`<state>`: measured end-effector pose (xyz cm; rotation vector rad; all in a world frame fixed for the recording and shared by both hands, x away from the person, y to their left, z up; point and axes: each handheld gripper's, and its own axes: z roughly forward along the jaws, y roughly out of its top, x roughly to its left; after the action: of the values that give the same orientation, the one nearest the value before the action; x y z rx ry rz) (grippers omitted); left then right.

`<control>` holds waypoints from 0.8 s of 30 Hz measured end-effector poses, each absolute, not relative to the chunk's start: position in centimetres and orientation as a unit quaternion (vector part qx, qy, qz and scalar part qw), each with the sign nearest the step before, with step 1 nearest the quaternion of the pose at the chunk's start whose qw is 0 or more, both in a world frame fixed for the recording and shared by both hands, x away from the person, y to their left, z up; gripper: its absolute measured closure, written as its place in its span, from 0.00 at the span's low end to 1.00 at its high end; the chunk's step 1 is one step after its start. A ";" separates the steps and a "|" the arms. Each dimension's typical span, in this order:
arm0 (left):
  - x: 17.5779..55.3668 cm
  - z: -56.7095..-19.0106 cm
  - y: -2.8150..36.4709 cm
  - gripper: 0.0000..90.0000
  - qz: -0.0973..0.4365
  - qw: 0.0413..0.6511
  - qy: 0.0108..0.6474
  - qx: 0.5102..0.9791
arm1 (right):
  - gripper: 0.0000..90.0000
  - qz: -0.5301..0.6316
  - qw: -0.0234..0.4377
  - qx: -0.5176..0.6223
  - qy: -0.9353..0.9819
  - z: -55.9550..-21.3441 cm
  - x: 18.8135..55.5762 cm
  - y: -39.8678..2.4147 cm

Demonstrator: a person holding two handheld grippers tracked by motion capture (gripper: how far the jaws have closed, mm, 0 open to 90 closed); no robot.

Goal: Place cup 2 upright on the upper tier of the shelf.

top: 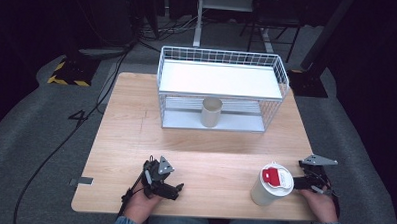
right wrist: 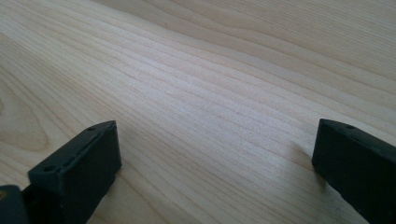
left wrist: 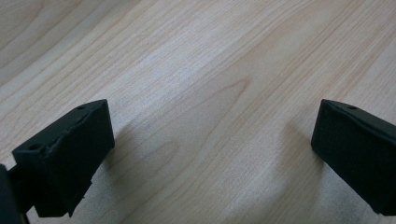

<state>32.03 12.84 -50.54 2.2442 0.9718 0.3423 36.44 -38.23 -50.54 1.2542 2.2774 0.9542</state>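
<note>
High view, at a pale wooden desk [top: 200,152]: a person rests the left gripper [top: 176,190] at seven o'clock and the right gripper [top: 296,183] at five o'clock, each with its jaws spread wide and holding nothing, as both gripper views confirm with bare wood grain between the black jaws. A white paper cup with a red-tabbed lid [top: 272,184] stands just beside the right gripper, at its nine o'clock side, close to the desk's near edge. At twelve o'clock sits a white wire rack [top: 222,88]; its upper shelf is bare, while a lidless beige cup [top: 211,112] stands upright on its lower shelf. The likely hazard: the lidded cup is tall and near the edge, so a sideways nudge from one jaw or an off-centre squeeze could tip it or send it off the desk.
</note>
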 end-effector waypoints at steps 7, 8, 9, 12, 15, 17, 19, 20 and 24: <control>32.0 -50.5 12.8 0.00 0.132 0.329 0.372 0.858 | 0.05 0.347 0.177 0.442 0.808 -50.4 36.3 -38.4; 32.0 -50.5 12.8 0.00 0.132 0.329 0.372 0.858 | 0.05 0.355 0.164 0.440 0.808 -50.2 36.0 -38.4; 32.0 -50.5 12.8 0.00 0.132 0.329 0.372 0.858 | 0.05 0.356 0.163 0.440 0.808 -50.0 35.9 -38.4; 32.0 -50.5 12.8 0.00 0.132 0.329 0.372 0.858 | 0.05 0.359 0.165 0.430 0.812 -49.5 35.3 -38.4; 32.0 -50.5 12.8 0.00 0.132 0.329 0.372 0.858 | 0.05 0.370 0.166 0.418 0.813 -48.1 34.2 -38.3; 32.0 -50.5 12.8 0.00 0.132 0.329 0.372 0.858 | 0.05 0.373 0.167 0.416 0.812 -47.8 33.9 -38.3; 32.0 -50.5 12.8 0.00 0.132 0.329 0.372 0.858 | 0.05 0.382 0.169 0.408 0.812 -47.0 33.2 -38.3; 32.0 -50.5 12.8 0.00 0.133 0.329 0.373 0.858 | 0.05 0.386 0.169 0.406 0.811 -46.5 32.7 -38.4; 32.0 -50.5 12.8 0.00 0.133 0.329 0.373 0.858 | 0.05 0.431 0.136 0.402 0.796 -45.7 31.3 -38.7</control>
<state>32.03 12.79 -50.53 2.2449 0.9753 0.3473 31.33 -38.73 -45.68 1.1654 2.3050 1.2489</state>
